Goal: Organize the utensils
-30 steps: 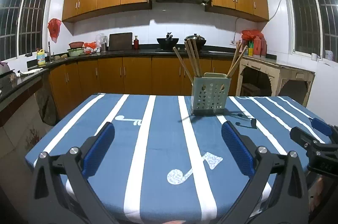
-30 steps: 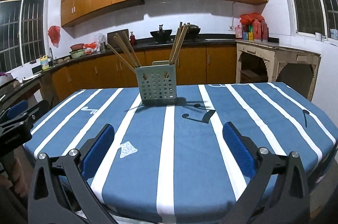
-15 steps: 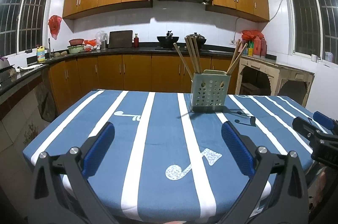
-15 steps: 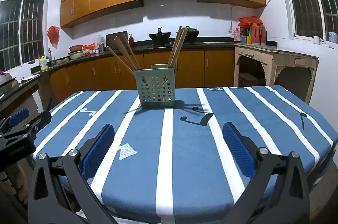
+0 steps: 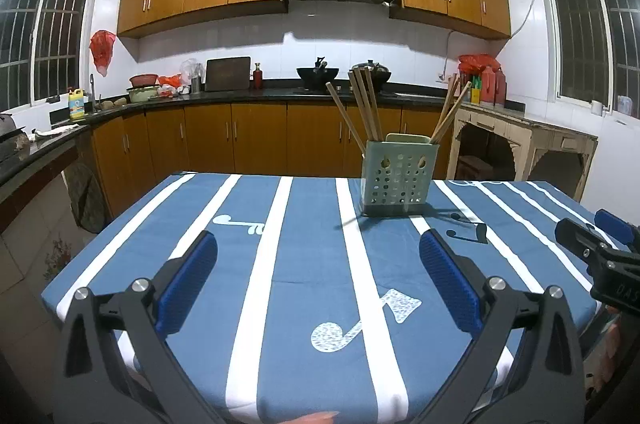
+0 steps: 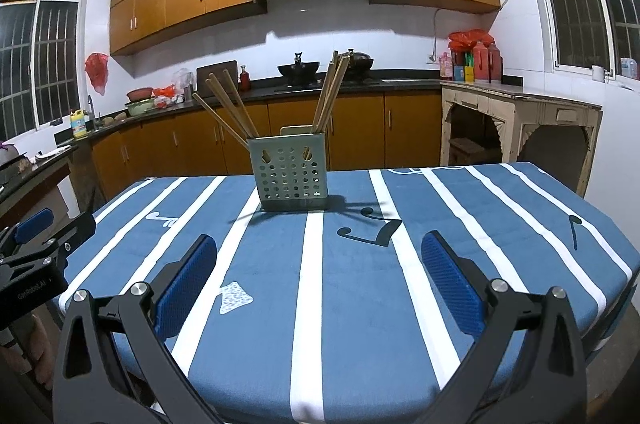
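from the left wrist view, the left gripper (image 5: 318, 246) hangs released above the near edge of the counter (image 5: 304, 264), its blue pads wide apart with nothing between them. toward the far side stands a pale green perforated holder (image 5: 397, 175), upright, with wooden chopsticks (image 5: 362, 108) leaning out of it in two bunches, one to each side. the right gripper (image 5: 600, 244) shows at the right edge.

from the right wrist view, the right gripper (image 6: 319, 248) is likewise released and empty over the counter (image 6: 460, 224). the holder (image 6: 289, 173) sits well beyond it, chopsticks (image 6: 228, 112) fanning left and right inside. the left gripper (image 6: 44, 228) appears at the left edge.
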